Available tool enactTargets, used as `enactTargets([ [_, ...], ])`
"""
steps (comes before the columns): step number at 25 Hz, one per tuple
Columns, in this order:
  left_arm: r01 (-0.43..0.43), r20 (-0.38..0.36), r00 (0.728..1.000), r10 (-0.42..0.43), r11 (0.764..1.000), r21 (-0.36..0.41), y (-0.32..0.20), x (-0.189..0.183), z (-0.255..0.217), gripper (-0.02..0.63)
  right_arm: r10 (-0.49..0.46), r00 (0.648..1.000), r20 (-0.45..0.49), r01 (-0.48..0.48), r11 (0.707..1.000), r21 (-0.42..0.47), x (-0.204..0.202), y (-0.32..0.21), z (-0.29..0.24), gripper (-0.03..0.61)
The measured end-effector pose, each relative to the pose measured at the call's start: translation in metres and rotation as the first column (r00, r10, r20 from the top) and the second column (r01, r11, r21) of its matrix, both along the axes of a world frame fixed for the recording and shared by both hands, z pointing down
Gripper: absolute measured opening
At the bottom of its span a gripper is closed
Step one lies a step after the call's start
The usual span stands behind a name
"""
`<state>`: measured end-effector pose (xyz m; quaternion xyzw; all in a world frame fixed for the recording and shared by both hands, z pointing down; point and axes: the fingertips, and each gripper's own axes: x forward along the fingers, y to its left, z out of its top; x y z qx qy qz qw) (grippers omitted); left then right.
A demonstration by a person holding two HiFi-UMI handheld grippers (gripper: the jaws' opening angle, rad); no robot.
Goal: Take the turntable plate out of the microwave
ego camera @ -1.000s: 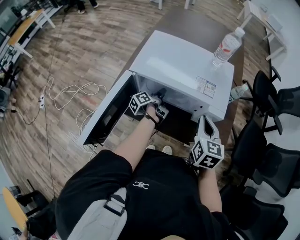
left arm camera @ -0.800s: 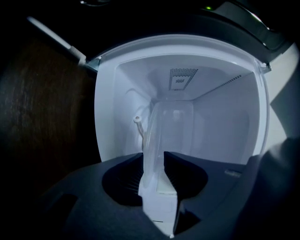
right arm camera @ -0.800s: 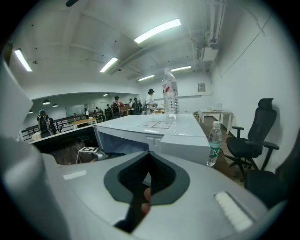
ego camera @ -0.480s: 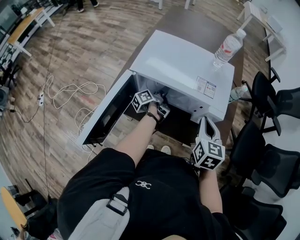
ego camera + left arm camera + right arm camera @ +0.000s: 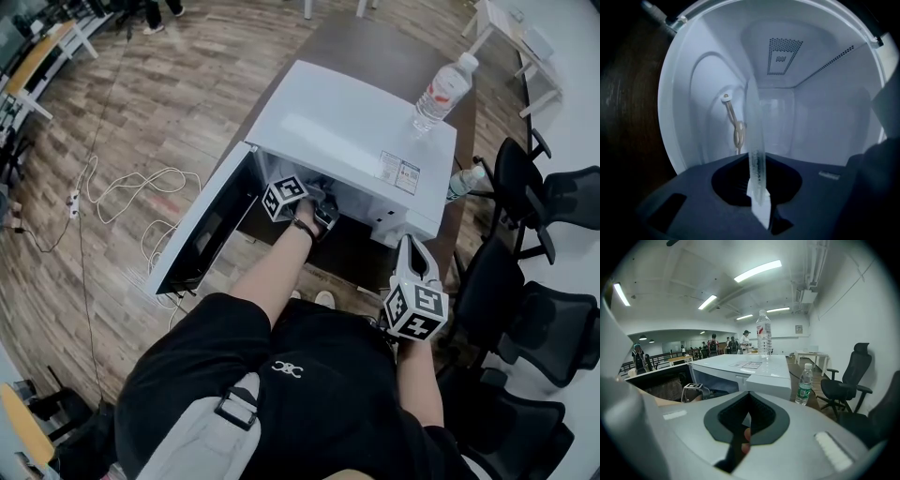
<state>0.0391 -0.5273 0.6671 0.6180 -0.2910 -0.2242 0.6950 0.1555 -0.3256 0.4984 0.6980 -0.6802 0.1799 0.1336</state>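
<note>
A white box microwave [image 5: 347, 122] sits mid-frame in the head view on a dark brown tabletop [image 5: 375, 47], its black-windowed door [image 5: 202, 230] swung out to the lower left. A clear plastic water bottle [image 5: 436, 89] stands on its top at upper right, and a smaller green-labelled bottle [image 5: 466, 181] stands right of it. Inside the cavity, the left tool [image 5: 322, 195] has its jaws closing with the rim of the clear glass turntable plate [image 5: 753, 122] between them.

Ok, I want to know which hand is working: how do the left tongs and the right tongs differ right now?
The left tongs reach inside the microwave; the right tongs hang outside, near its front. The left tongs are closing on the rim of the glass turntable plate, which stands between them; the right tongs are together and empty. Both carry a marker cube.
</note>
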Motion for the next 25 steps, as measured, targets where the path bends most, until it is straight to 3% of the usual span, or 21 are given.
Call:
enactTargets([
  [6, -0.001, -0.060, 0.998, 0.003, 1.000, 0.030, 0.001, -0.001, -0.006, 0.031, -0.012, 1.000, 0.003, 0.012, 1.000, -0.004, 0.001, -0.003, 0.001, 0.009],
  [16, 0.047, -0.099, 0.994, -0.040, 0.996, 0.073, 0.022, -0.022, -0.015, 0.037, -0.060, 0.998, 0.014, 0.060, 0.998, 0.020, -0.002, -0.014, -0.003, 0.009],
  [25, 0.019, -0.124, 0.992, 0.000, 0.989, 0.147, 0.050, -0.038, -0.046, 0.037, -0.132, 0.990, 0.048, 0.130, 0.991, 0.040, -0.025, -0.020, -0.005, 0.009],
])
